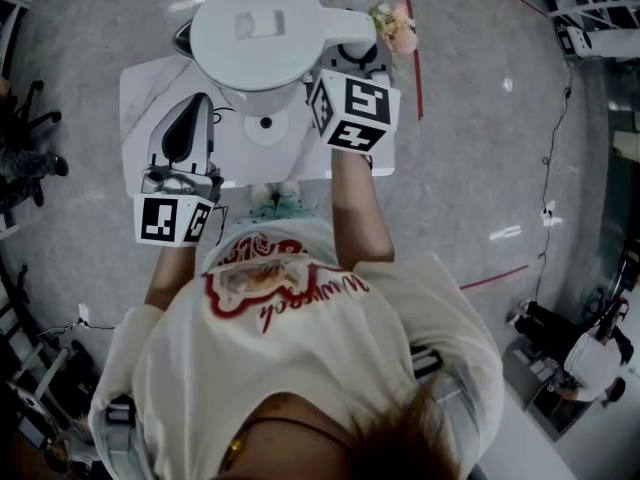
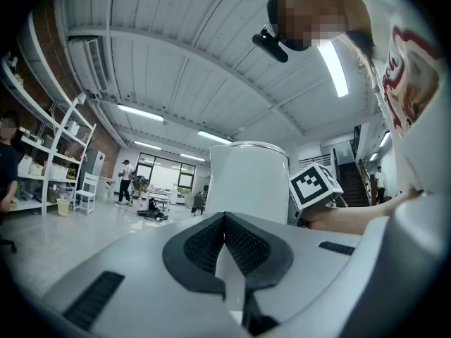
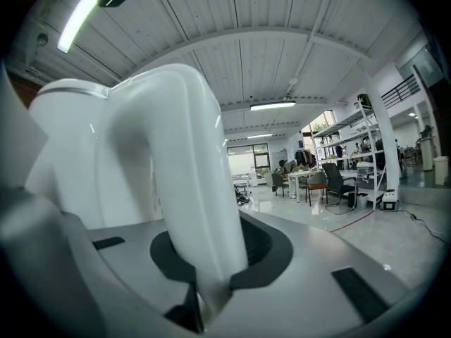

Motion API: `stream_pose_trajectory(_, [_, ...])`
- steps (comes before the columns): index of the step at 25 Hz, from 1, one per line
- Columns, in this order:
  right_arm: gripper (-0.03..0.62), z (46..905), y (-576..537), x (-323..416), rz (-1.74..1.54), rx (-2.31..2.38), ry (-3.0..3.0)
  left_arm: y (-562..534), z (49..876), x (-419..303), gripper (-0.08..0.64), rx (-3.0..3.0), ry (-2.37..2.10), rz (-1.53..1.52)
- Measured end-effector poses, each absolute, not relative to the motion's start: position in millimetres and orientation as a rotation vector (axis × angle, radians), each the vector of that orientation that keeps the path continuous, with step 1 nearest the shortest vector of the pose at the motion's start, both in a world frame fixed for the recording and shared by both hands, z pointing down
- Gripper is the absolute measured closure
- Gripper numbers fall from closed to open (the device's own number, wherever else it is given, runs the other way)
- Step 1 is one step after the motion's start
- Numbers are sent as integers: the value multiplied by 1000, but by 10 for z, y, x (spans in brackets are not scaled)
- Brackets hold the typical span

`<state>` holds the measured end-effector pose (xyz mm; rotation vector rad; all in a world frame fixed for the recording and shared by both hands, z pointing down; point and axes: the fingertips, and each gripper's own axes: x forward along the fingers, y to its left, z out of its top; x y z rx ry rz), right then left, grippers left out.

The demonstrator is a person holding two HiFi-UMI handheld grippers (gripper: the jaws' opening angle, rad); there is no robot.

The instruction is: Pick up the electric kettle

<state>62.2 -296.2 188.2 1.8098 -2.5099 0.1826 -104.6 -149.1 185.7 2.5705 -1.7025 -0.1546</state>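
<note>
Left: grey two-jaw left gripper [image 1: 205, 100] [image 2: 225, 220] over the near-left part of the white marble-look table [image 1: 140, 88]. Points level toward the far side. Dark pads together, nothing between them.

Centre: tall white plastic electric kettle [image 1: 265, 28] [image 2: 248, 182] [image 3: 70, 153], lid on, held in the air above the far half of the table. It is clear of the round white power base [image 1: 265, 126], which sits on the table with its dark centre contact exposed.

Right: right gripper [image 1: 335, 63] [image 3: 204, 287] with jaws clamped on the kettle's curved white handle [image 3: 190, 189], which runs up between the pads. Gripper roughly level.

Far right table corner: small bunch of pale pink flowers [image 1: 393, 26].
</note>
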Motion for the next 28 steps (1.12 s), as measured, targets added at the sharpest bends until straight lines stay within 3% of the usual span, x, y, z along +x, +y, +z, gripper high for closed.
stream_pose_trajectory(28, [531, 1849, -2599, 791, 122, 1685, -2576, -957, 1921, -686, 561, 2531, -1809, -160])
